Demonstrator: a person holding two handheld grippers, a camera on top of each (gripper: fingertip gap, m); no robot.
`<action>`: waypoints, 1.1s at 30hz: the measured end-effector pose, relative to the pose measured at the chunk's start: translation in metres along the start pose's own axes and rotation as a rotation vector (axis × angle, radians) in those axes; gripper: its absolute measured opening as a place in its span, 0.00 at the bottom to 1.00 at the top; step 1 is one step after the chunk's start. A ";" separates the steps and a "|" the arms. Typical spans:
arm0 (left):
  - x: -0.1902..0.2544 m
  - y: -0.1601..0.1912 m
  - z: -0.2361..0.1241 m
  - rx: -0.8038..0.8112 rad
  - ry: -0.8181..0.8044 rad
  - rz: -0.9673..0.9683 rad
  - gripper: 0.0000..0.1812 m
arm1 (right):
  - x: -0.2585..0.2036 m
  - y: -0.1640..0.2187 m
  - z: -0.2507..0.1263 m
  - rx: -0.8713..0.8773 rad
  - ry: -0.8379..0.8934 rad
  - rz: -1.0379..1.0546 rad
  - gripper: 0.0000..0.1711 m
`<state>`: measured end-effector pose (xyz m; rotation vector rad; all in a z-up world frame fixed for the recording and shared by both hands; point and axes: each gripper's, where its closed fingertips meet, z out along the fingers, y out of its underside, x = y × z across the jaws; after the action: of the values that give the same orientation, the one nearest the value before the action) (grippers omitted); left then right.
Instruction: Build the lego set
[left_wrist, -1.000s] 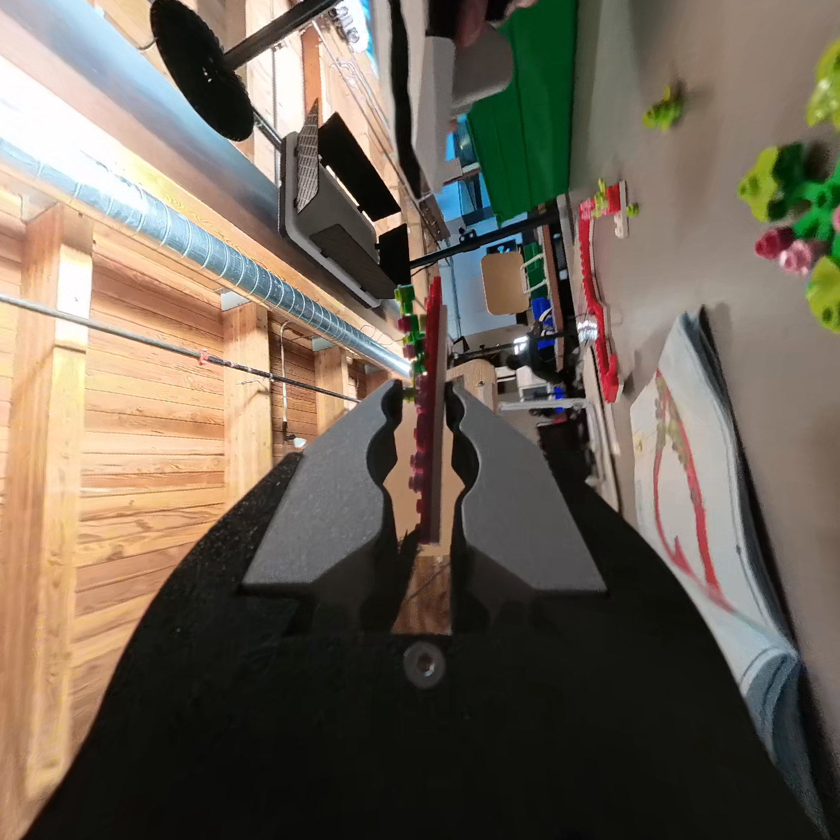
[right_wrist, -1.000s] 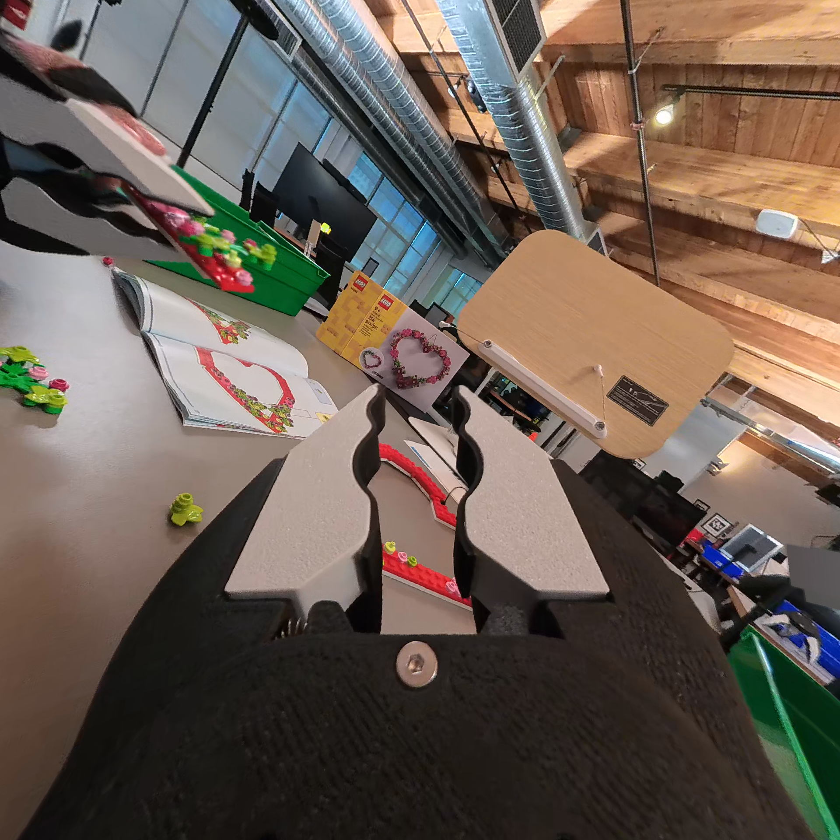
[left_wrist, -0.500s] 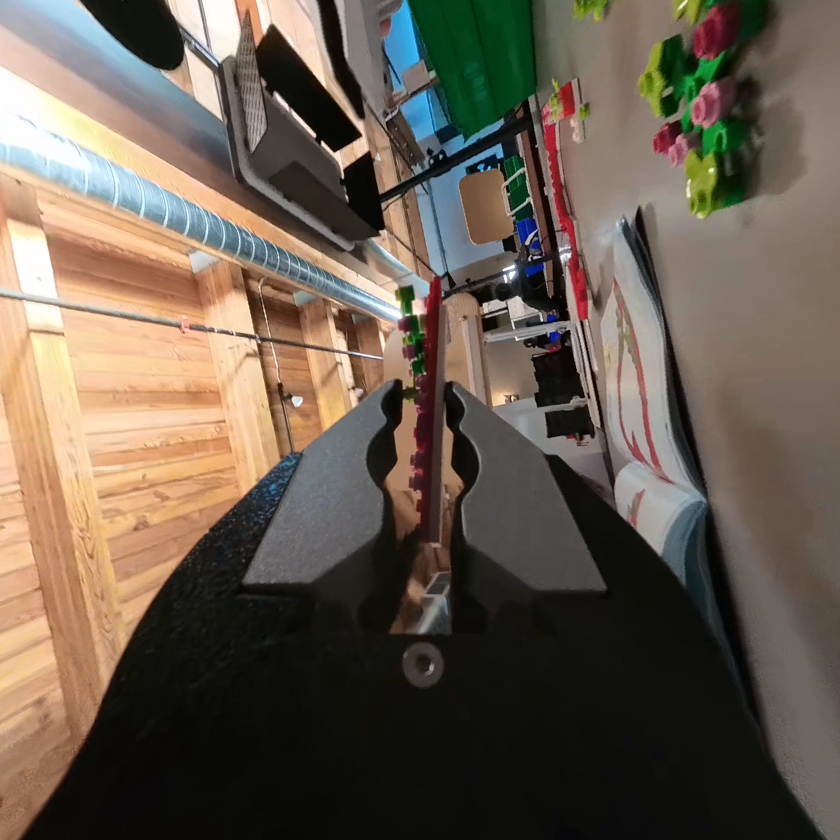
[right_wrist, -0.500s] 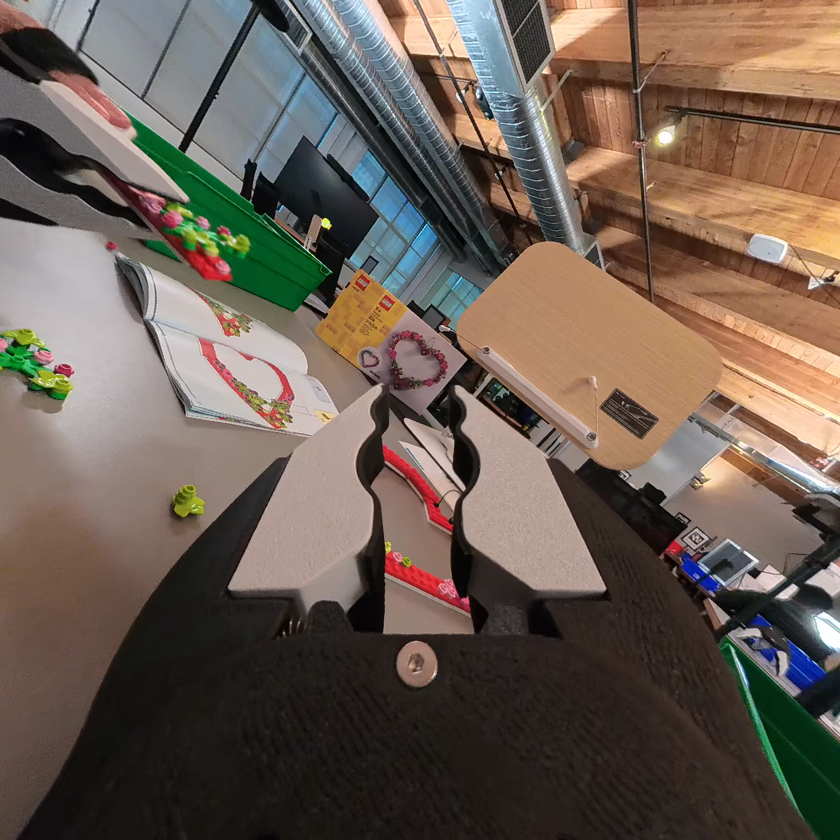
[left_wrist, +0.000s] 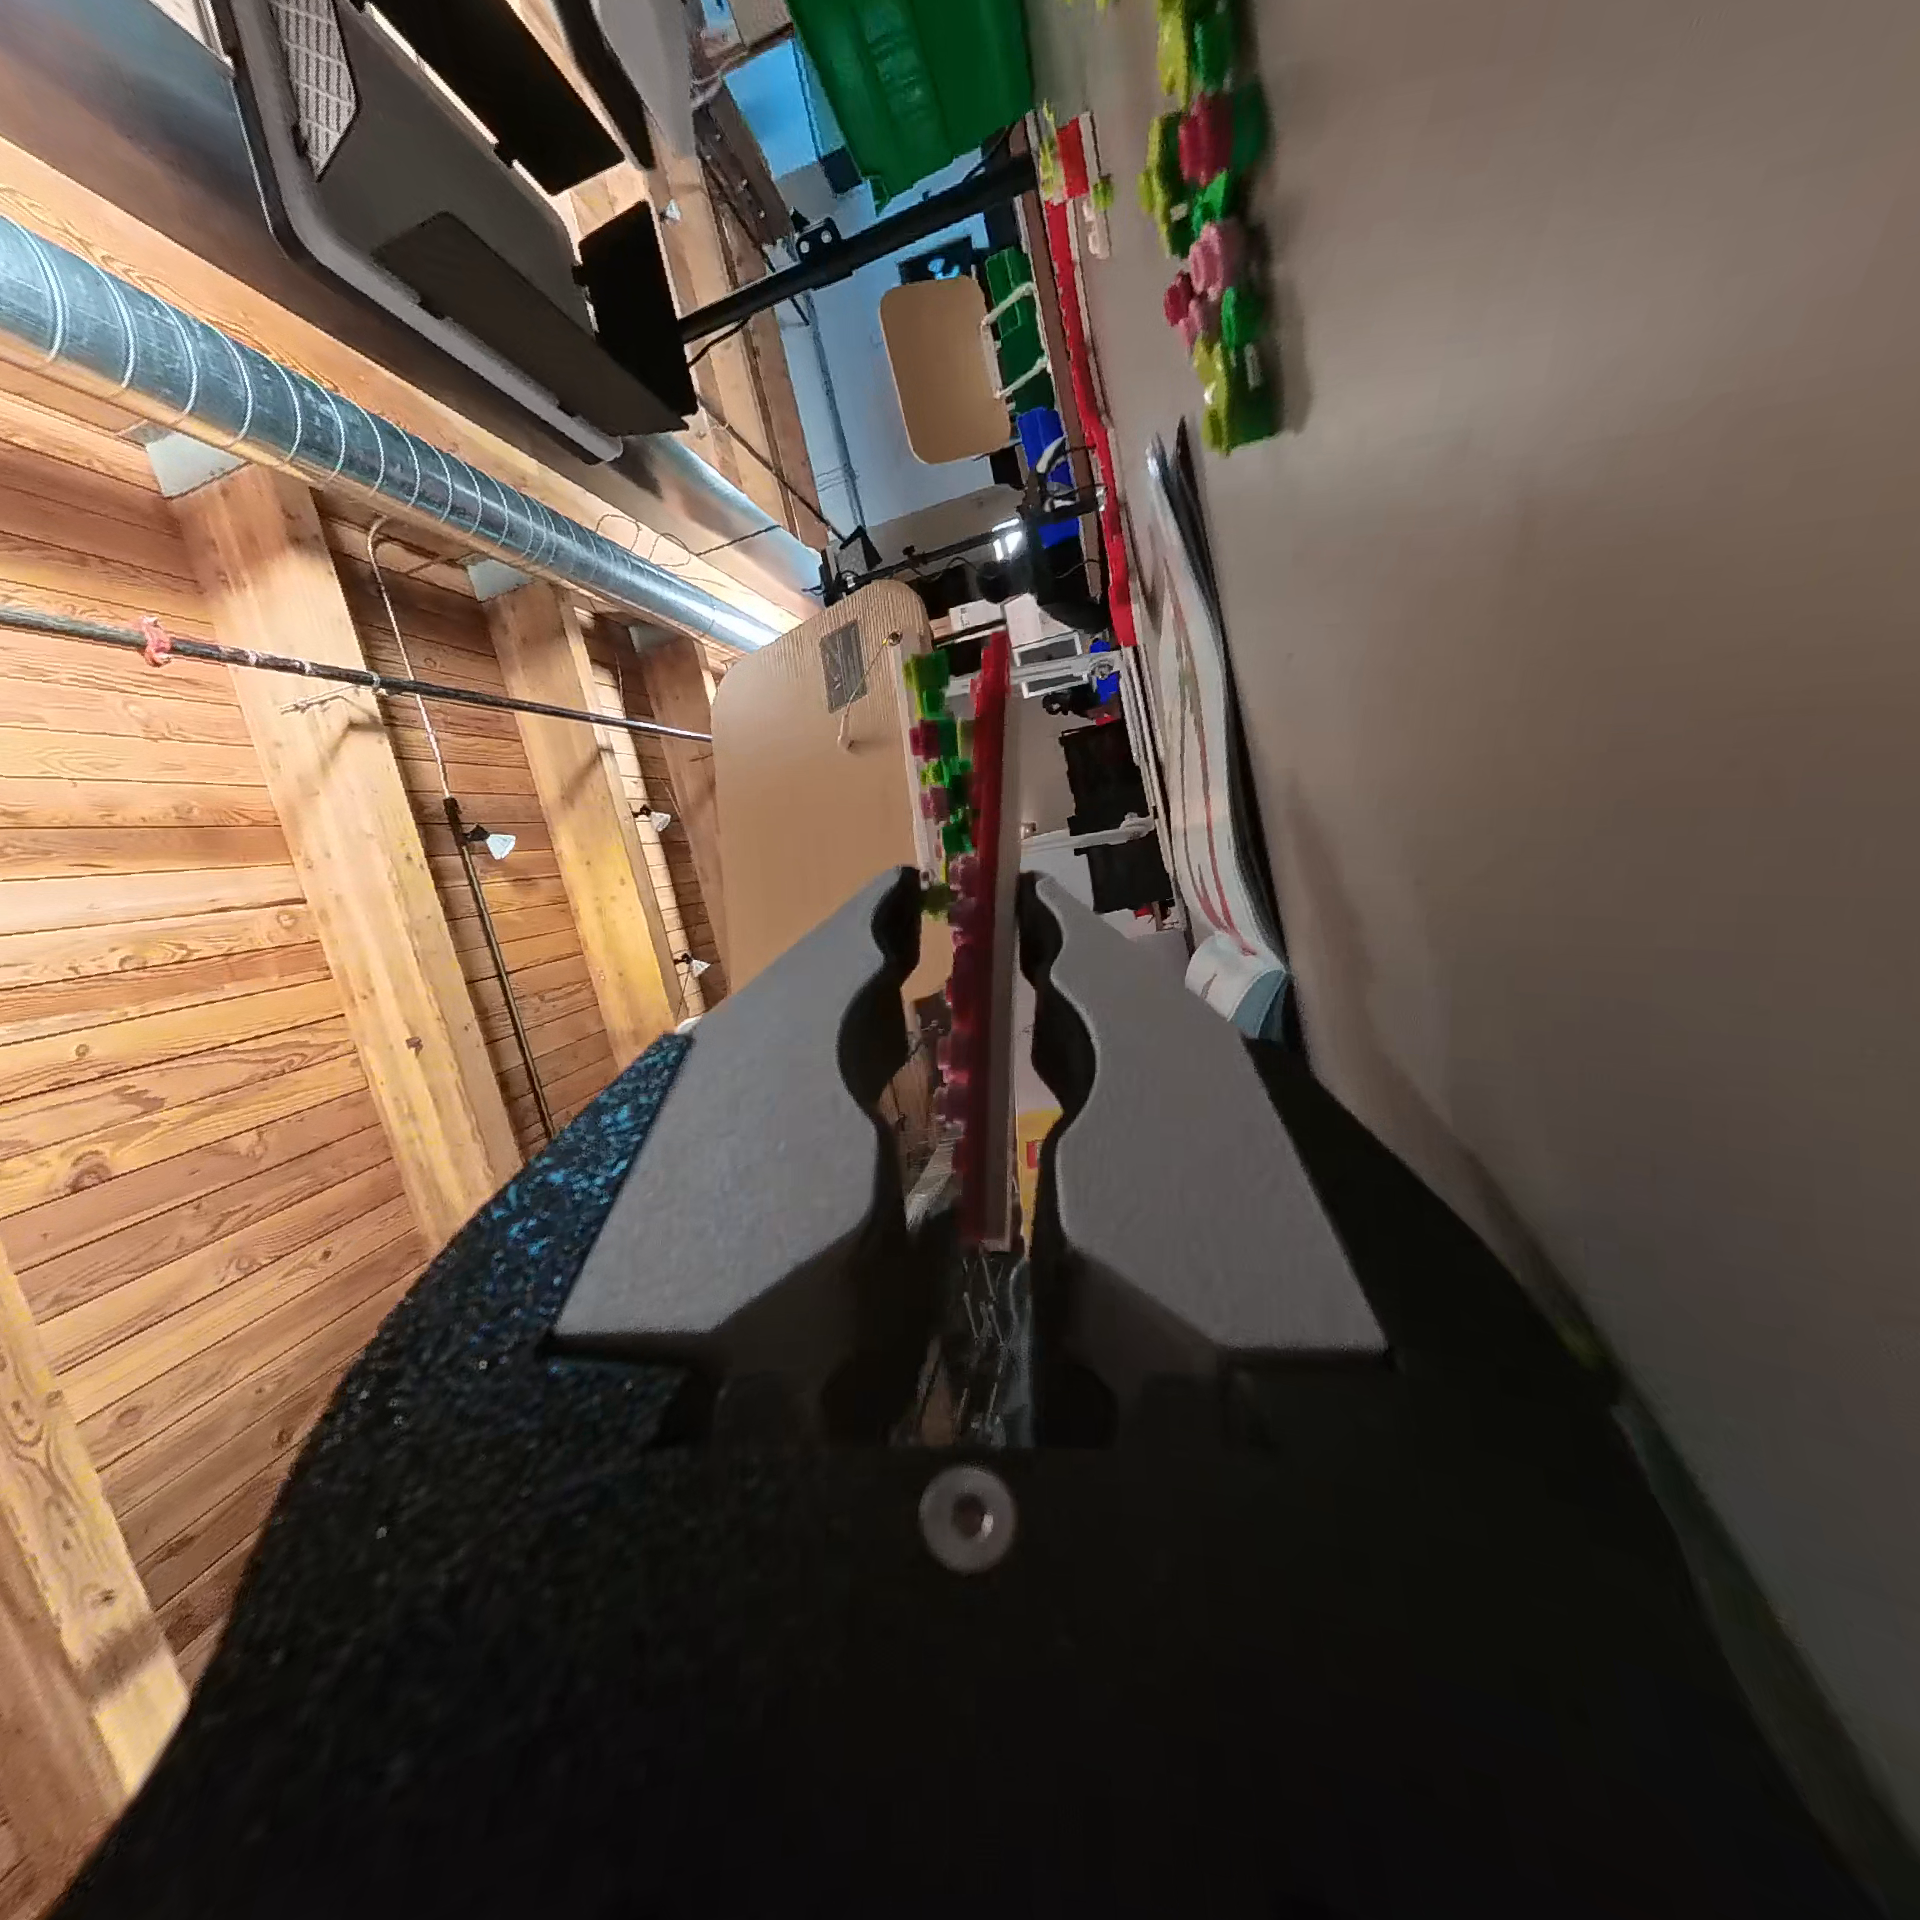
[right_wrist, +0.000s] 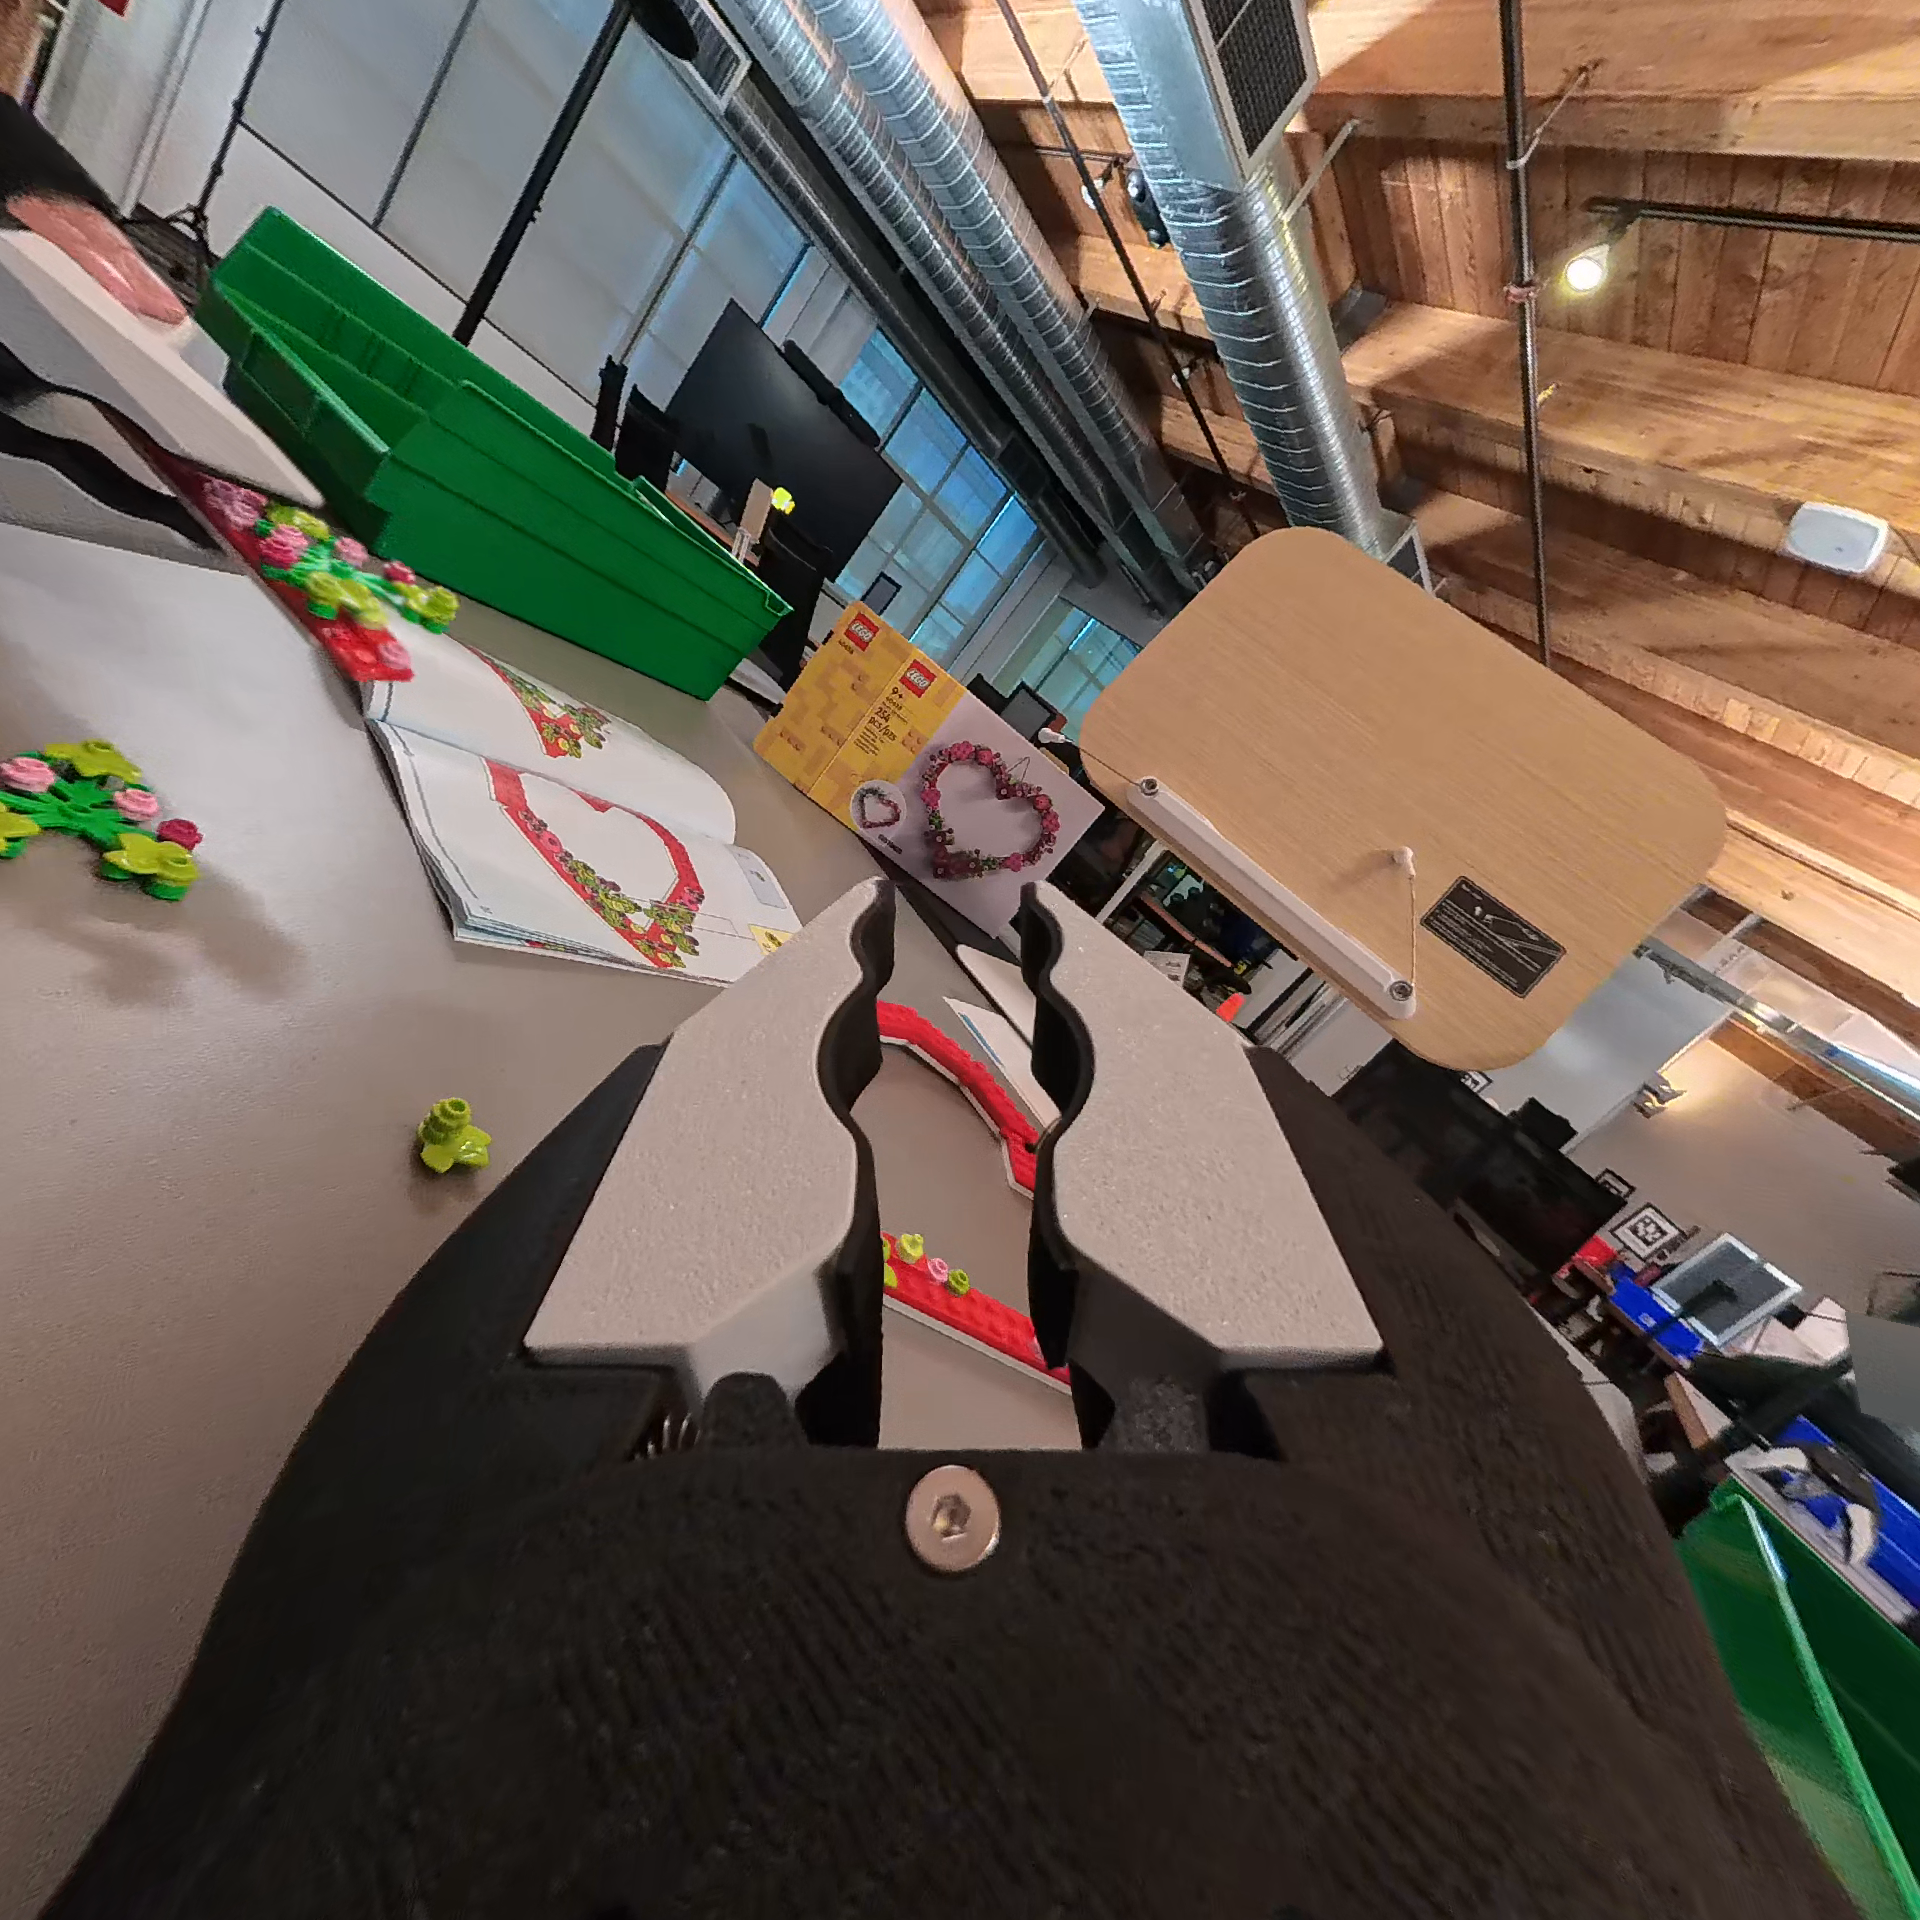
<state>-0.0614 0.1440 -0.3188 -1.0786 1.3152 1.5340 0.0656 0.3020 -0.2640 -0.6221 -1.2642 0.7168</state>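
Note:
My left gripper (left_wrist: 971, 894) is shut on a red lego plate (left_wrist: 992, 935), seen edge-on, with pink and green flower pieces (left_wrist: 935, 748) on its far end. In the right wrist view that gripper (right_wrist: 197, 473) holds the plate (right_wrist: 332, 592) tilted, low over the grey table (right_wrist: 260, 1039), at the top edge of the open instruction booklet (right_wrist: 582, 831). My right gripper (right_wrist: 956, 904) is open and empty above the table. Beyond its fingers lie a red heart-frame part (right_wrist: 966, 1070) and a red strip with small flowers (right_wrist: 966, 1299).
A loose green and pink flower cluster (right_wrist: 94, 810) lies at the left; it also shows in the left wrist view (left_wrist: 1216, 239). A lime piece (right_wrist: 452, 1138) lies near my right gripper. Green bins (right_wrist: 499, 499), the set's box (right_wrist: 914, 769) and a wooden panel (right_wrist: 1403, 790) stand behind. Spacing between my two grippers at the tips: around 20 cm.
My left gripper has come down and nearer to the table with the red plate, its far end now at the booklet's top edge. My right gripper has barely moved.

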 end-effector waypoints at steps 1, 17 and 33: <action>0.000 0.002 0.000 -0.005 -0.002 0.003 0.08 | -0.001 0.000 0.000 0.001 -0.004 0.000 0.13; 0.003 -0.004 0.002 0.034 0.022 -0.034 0.08 | -0.012 0.000 0.003 -0.012 -0.057 -0.007 0.12; 0.001 -0.011 0.011 0.071 0.047 -0.255 0.09 | -0.076 0.015 0.004 -0.150 -0.567 0.154 0.08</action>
<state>-0.0518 0.1558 -0.3217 -1.1932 1.2028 1.2716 0.0488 0.2533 -0.3218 -0.6675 -1.8192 0.9739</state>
